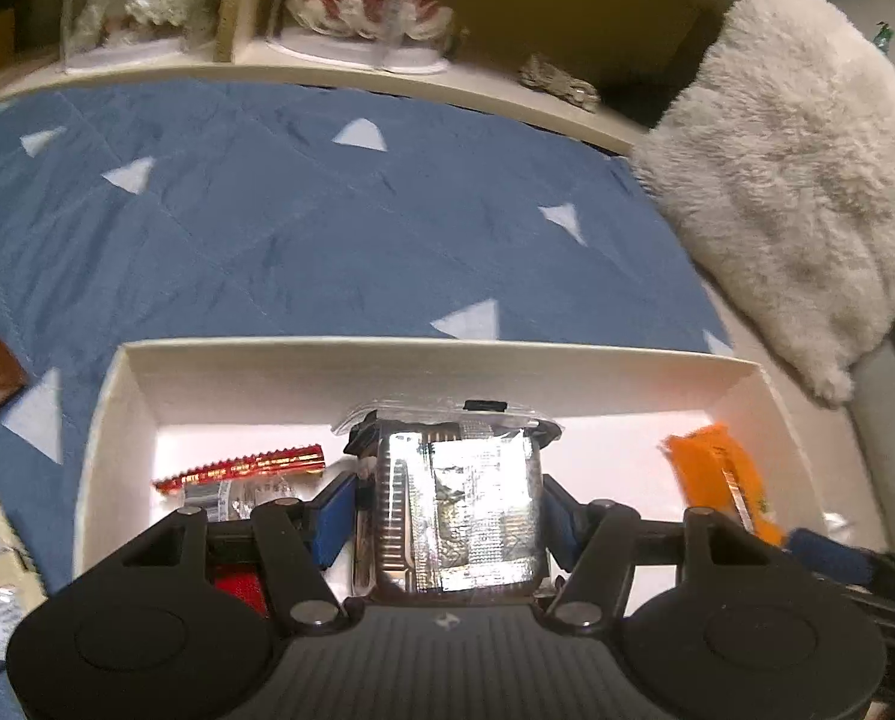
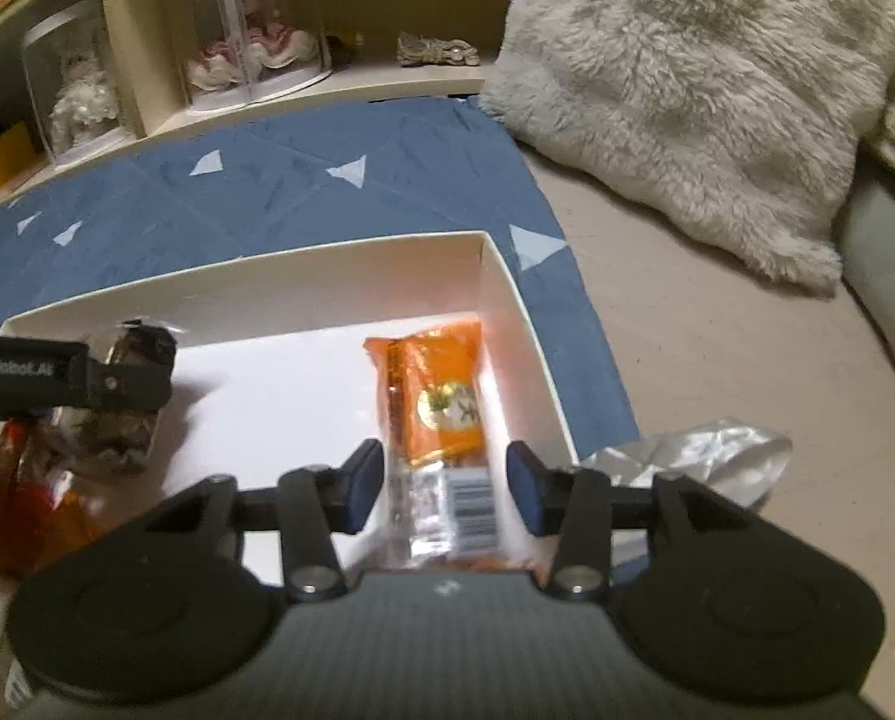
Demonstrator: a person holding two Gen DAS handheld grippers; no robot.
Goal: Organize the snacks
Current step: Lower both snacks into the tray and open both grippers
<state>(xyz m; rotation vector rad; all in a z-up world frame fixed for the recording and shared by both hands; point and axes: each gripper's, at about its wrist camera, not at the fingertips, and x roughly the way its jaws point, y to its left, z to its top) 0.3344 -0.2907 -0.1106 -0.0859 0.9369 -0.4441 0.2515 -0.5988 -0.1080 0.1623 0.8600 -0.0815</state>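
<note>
Left tongs [image 1: 447,516] clamp a clear-lidded foil snack tub [image 1: 456,510] above the white box [image 1: 423,360] floor. Right tongs [image 2: 444,489] stand apart around an orange packet [image 2: 441,390] lying in the box's right end.

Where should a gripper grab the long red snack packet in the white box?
Probably across its narrow middle, coming from above. The long red crinkle-edged snack packet lies flat on the floor of the white cardboard box, near the left wall, with open floor behind it. Its length runs left to right, so fingers should straddle its short width.
</note>
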